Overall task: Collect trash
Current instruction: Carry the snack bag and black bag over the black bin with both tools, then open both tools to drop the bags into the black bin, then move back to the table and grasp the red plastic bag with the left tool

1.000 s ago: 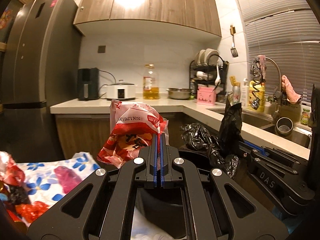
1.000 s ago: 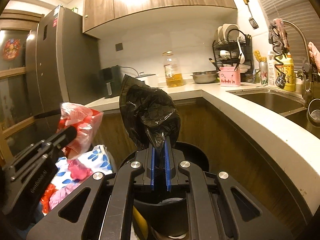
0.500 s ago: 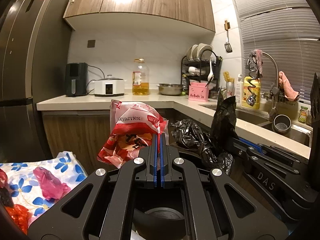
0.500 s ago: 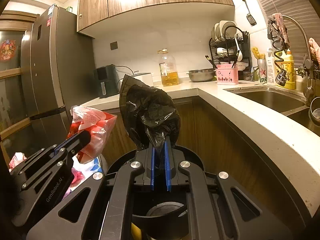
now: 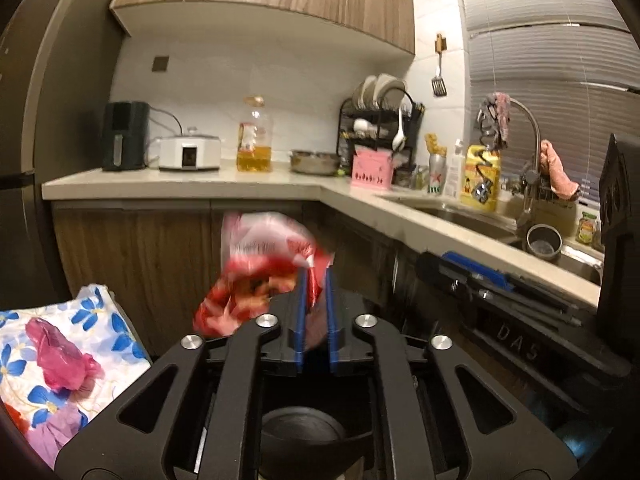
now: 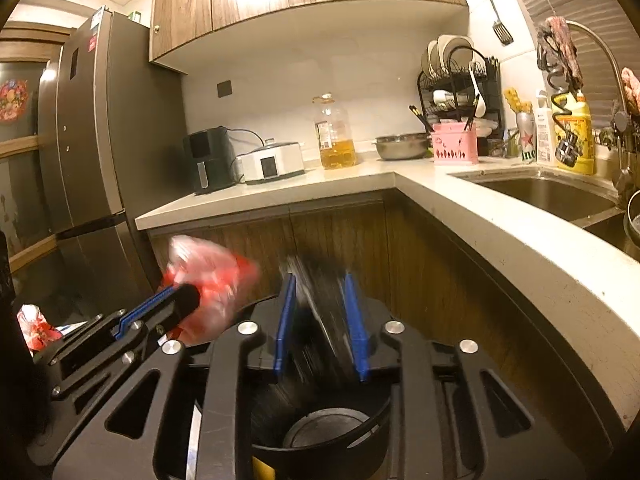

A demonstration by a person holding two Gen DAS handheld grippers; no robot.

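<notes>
Both grippers hover over a black trash bin (image 6: 320,436), also seen below in the left wrist view (image 5: 304,432). My left gripper (image 5: 314,280) has its jaws parted; a blurred red and white plastic wrapper (image 5: 260,272) slips down between them. It also shows in the right wrist view (image 6: 212,284). My right gripper (image 6: 320,284) is open; a blurred black plastic bag (image 6: 320,320) drops between its blue pads toward the bin.
A floral cloth (image 5: 60,360) with pink and red trash pieces lies at left. The kitchen counter (image 6: 500,232) runs along the right with a sink (image 6: 548,196). A fridge (image 6: 92,152) stands at left.
Both grippers have opened. The red wrapper and the black bag, held upright before, now fall blurred toward the bin. Both grippers moved over the bin.
</notes>
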